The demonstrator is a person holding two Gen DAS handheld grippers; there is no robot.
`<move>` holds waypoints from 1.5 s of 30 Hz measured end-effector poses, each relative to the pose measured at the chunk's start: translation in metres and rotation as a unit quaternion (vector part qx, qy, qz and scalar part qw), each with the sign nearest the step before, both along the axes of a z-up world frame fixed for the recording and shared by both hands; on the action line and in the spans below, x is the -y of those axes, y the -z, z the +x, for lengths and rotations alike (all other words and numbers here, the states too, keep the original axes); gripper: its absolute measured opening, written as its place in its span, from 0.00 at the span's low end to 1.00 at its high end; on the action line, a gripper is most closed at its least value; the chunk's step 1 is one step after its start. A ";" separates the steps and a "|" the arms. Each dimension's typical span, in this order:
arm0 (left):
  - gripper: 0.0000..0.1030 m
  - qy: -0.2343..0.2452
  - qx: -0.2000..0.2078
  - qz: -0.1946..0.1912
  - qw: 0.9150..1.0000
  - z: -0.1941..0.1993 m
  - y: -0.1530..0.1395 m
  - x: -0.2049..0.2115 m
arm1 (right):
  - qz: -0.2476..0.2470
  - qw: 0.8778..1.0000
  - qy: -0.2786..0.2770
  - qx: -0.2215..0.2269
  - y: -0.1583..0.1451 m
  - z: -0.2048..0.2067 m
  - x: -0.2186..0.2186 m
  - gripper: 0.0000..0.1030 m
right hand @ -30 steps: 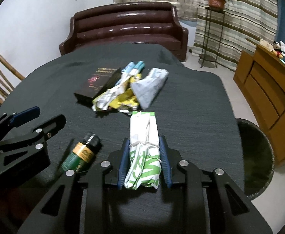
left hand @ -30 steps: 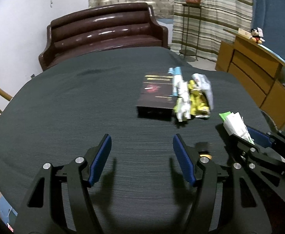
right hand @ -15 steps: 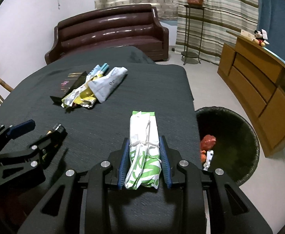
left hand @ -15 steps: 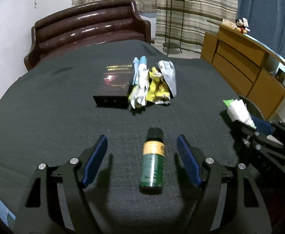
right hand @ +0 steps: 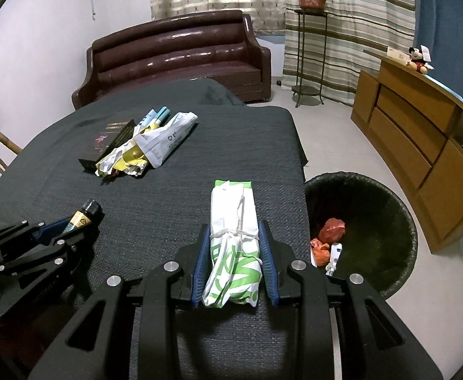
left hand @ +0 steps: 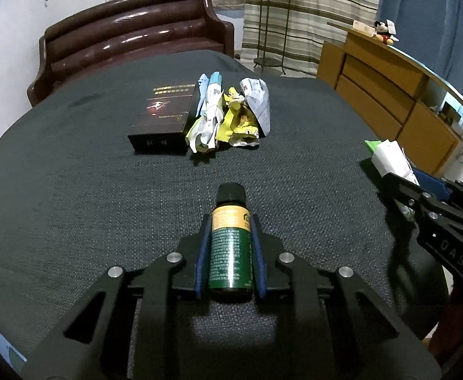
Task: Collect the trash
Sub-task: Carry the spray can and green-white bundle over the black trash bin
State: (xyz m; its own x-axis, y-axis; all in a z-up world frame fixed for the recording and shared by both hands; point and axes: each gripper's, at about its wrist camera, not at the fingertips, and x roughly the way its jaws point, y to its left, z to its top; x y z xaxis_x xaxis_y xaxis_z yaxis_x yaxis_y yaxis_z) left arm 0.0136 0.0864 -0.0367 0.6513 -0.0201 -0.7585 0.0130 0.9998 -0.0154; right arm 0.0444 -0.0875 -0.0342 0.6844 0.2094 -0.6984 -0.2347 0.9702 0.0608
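- The left gripper (left hand: 230, 221) sits at the bottom centre of the left wrist view. Its jaws have just been closing, and the blue pads now press both sides of a small green bottle (left hand: 230, 255).
- The bottle lies lengthwise between the pads, its black cap pointing toward the upper part of the frame, its base toward the camera. It has an orange band under the cap and a green label with small print.
- The right gripper (right hand: 234, 231) fills the bottom centre of the right wrist view. Its jaws are nearly closed on a rolled white-and-green plastic bag (right hand: 234, 247) tied round with string; the roll sticks out well past the fingertips.
- Both grippers are over a table (left hand: 73, 190) covered in dark grey cloth.
- More trash lies toward the upper middle of the left view: a black box (left hand: 163, 114) lies flat, and just beside it on its right is a heap of crumpled wrappers (left hand: 228, 110), white, blue and yellow.
- A dark round bin (right hand: 373, 221) stands on the pale floor at the right of the right view, just beside the table edge. Orange and red scraps lie inside it.
- A brown sofa (right hand: 174, 53) stands behind the table, and a wooden sideboard (right hand: 421, 145) runs along the right edge.
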 end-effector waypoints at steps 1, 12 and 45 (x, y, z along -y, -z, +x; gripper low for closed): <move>0.22 0.000 0.002 -0.001 1.000 -0.001 -0.001 0.000 | 0.000 1.000 0.001 0.001 0.000 0.000 0.000 0.30; 0.22 0.019 0.073 -0.017 0.997 0.003 -0.034 0.027 | 0.000 0.999 0.024 0.024 -0.012 0.007 0.023 0.30; 0.22 0.140 0.055 0.011 0.989 0.115 -0.014 0.191 | 0.001 0.988 0.151 0.029 0.002 0.067 0.153 0.30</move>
State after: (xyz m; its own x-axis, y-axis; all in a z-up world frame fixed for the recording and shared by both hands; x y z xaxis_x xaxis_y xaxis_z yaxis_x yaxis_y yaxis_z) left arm 0.1283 -0.1049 -0.0232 0.7014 -0.1966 -0.6851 0.2902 0.9567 0.0225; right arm 0.1116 -0.2407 -0.0358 0.7543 -0.0084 -0.6565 0.0618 0.9964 0.0583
